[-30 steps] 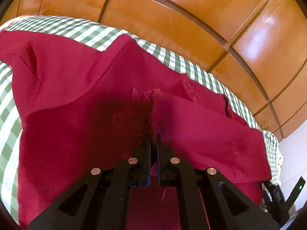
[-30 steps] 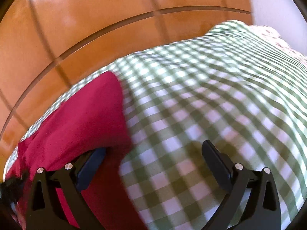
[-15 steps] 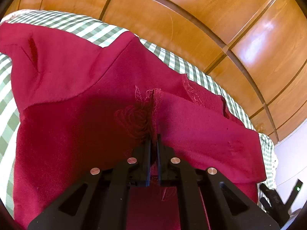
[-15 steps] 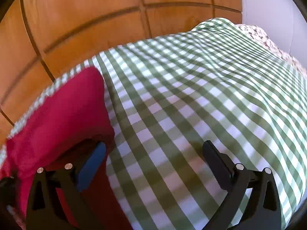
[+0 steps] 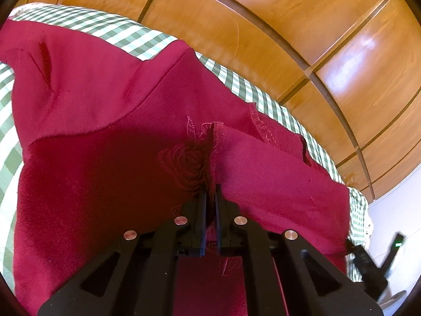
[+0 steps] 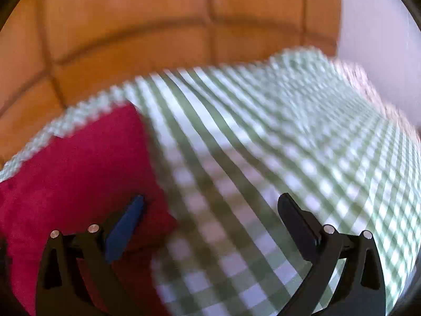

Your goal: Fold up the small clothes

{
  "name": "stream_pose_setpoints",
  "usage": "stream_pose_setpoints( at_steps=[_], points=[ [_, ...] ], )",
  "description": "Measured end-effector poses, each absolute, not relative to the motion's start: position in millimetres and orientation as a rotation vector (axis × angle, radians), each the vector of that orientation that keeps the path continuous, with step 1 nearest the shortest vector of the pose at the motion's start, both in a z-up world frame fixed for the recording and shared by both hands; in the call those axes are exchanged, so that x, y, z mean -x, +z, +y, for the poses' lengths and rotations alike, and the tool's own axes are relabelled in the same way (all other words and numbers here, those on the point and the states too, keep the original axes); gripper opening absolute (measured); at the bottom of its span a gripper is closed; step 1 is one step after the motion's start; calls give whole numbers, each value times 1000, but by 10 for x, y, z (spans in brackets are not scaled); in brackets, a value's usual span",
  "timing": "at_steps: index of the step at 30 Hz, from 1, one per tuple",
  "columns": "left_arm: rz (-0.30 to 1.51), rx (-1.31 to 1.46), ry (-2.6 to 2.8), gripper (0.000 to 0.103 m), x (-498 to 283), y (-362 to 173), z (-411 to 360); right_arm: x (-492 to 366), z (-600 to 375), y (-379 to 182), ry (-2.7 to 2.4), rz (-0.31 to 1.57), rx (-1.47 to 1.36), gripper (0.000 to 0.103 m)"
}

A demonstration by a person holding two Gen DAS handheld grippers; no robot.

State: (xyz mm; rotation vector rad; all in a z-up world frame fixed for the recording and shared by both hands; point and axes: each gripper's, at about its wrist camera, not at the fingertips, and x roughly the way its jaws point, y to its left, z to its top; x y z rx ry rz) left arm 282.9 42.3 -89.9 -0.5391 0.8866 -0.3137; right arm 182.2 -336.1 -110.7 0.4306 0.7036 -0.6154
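Note:
A dark red garment (image 5: 110, 137) with an embroidered rose lies spread on the green-checked cloth (image 5: 131, 36). My left gripper (image 5: 210, 192) is shut on a raised edge of the red garment, which stands up between the fingers. A folded layer of the garment stretches off to the right. In the right wrist view the garment's corner (image 6: 86, 163) lies at the left. My right gripper (image 6: 210, 205) is open and empty, its left finger over the garment's edge, its right finger over the checked cloth (image 6: 289, 137). That view is blurred.
A wooden panelled wall (image 5: 263, 26) runs behind the far edge of the cloth. A white wall (image 6: 376, 26) stands at the right. The other gripper (image 5: 373, 268) shows at the lower right of the left wrist view.
My left gripper has kept its hold and moved slightly forward over the garment. My right gripper has stayed open and swung, so the garment's corner sits further in and the view blurs.

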Motion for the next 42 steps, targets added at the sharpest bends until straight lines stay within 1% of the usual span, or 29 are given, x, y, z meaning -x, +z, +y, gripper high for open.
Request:
stream_pose_setpoints(
  at_steps=[4,8,10,13,16,17,18,19,20,21,22,27,29,30,31,32,33,37,42],
  points=[
    [888,549,-319,7,-2843,-908,431,-1787,-3260,-1037,-650,674,-371,101],
    [888,580,-328,7,-2845,-923,461,-1628,-2982,-785,-584,507,-255,101],
    [887,589,-331,7,-2845,-927,468,-1598,-2811,-738,-513,481,-191,101],
    [887,599,-335,7,-2840,-929,485,-1752,-2623,-801,-464,534,-96,101],
    [881,610,-322,7,-2791,-898,515,-1936,-2606,-924,-465,626,-72,101],
    [876,604,-311,14,-2764,-880,523,-1967,-2620,-964,-465,646,-76,101],
    [867,602,-310,26,-2713,-845,536,-1980,-2630,-998,-461,664,-81,101],
    [860,605,-323,34,-2691,-818,546,-1981,-2634,-1031,-456,679,-84,101],
    [852,603,-330,50,-2654,-779,556,-1968,-2646,-1050,-453,685,-88,101],
    [839,589,-324,60,-2599,-712,578,-1953,-2634,-1046,-452,682,-89,101],
    [825,574,-320,62,-2561,-657,596,-1946,-2637,-1045,-453,678,-89,101],
    [757,522,-298,62,-2468,-390,976,-1922,-2619,-1062,-460,676,-77,101],
    [744,551,-244,62,-2507,-355,1224,-1915,-2620,-1057,-460,675,-77,101],
    [741,598,-196,62,-2559,-353,1464,-1921,-2621,-1056,-459,675,-78,101],
    [744,634,-165,62,-2594,-364,1641,-1917,-2624,-1061,-458,676,-80,101],
    [745,676,-118,55,-2638,-384,1847,-1923,-2627,-1060,-458,676,-81,101],
    [743,704,-80,52,-2670,-403,1998,-1926,-2629,-1060,-457,676,-81,101],
    [703,802,88,52,-2774,-482,2661,-1924,-2629,-1066,-457,677,-81,101],
    [678,890,224,52,-2902,-644,3226,-1925,-2643,-1072,-451,679,-90,101]
  ],
)
